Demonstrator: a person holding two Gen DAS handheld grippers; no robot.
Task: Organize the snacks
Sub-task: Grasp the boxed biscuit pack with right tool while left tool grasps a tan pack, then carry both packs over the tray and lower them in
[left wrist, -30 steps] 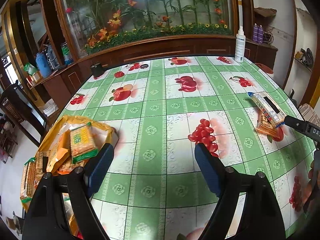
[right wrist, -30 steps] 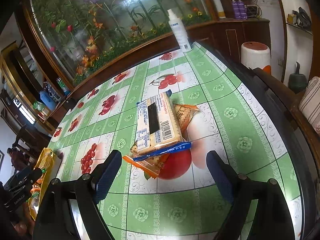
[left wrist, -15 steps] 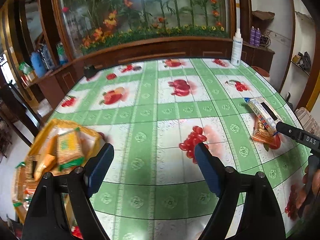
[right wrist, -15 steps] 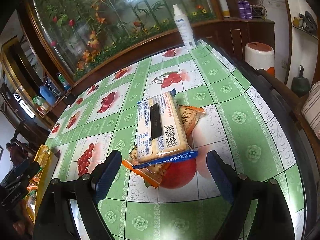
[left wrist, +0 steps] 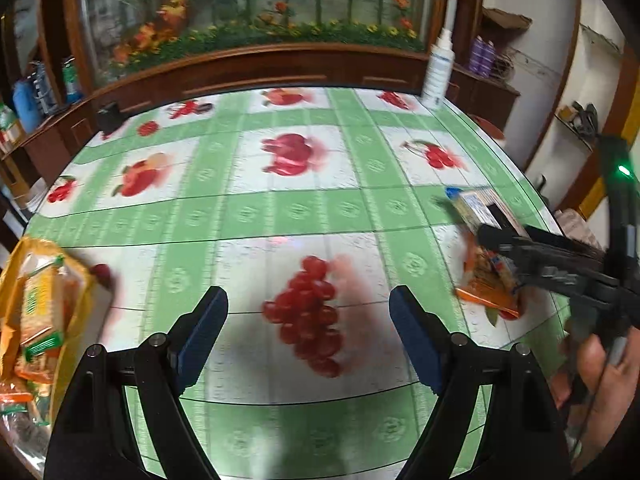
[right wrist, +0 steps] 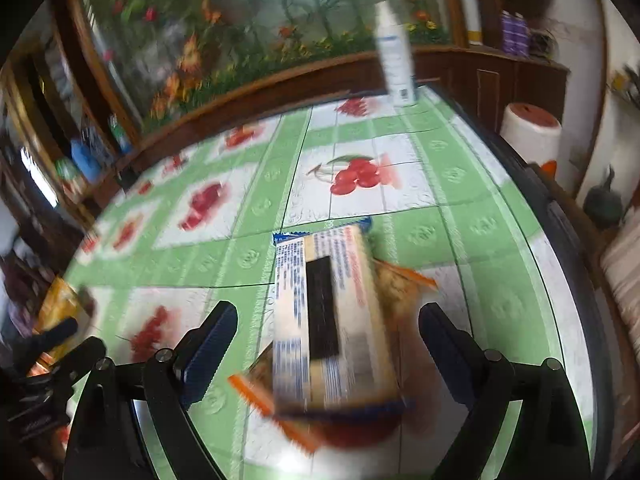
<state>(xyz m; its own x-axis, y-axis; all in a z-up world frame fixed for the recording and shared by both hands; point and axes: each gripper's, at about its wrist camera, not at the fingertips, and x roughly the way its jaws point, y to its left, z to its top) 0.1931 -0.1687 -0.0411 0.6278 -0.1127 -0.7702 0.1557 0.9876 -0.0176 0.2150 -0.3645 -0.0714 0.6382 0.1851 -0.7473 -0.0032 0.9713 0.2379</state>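
A long blue-and-white cracker pack (right wrist: 332,312) lies on top of an orange snack packet (right wrist: 400,284) on the green fruit-print tablecloth. My right gripper (right wrist: 328,344) straddles the pack. Its jaws are opening, and the pads stand clear of the pack on both sides. My left gripper (left wrist: 308,332) is open with nothing in it, over a printed bunch of grapes. A yellow bag (left wrist: 24,280) holding several cracker packs sits at the table's left edge. The left wrist view also shows the blue-and-white cracker pack (left wrist: 480,208) at the right.
A white spray bottle (right wrist: 394,60) stands at the far right corner of the table. The table's dark rim (right wrist: 560,240) runs close by on the right, with a white stool (right wrist: 528,132) beyond it. A wooden cabinet with a flower display backs the table.
My right gripper has moved forward, so the cracker pack now lies between its jaws, which stand wider. My left gripper has drifted right, away from the yellow bag.
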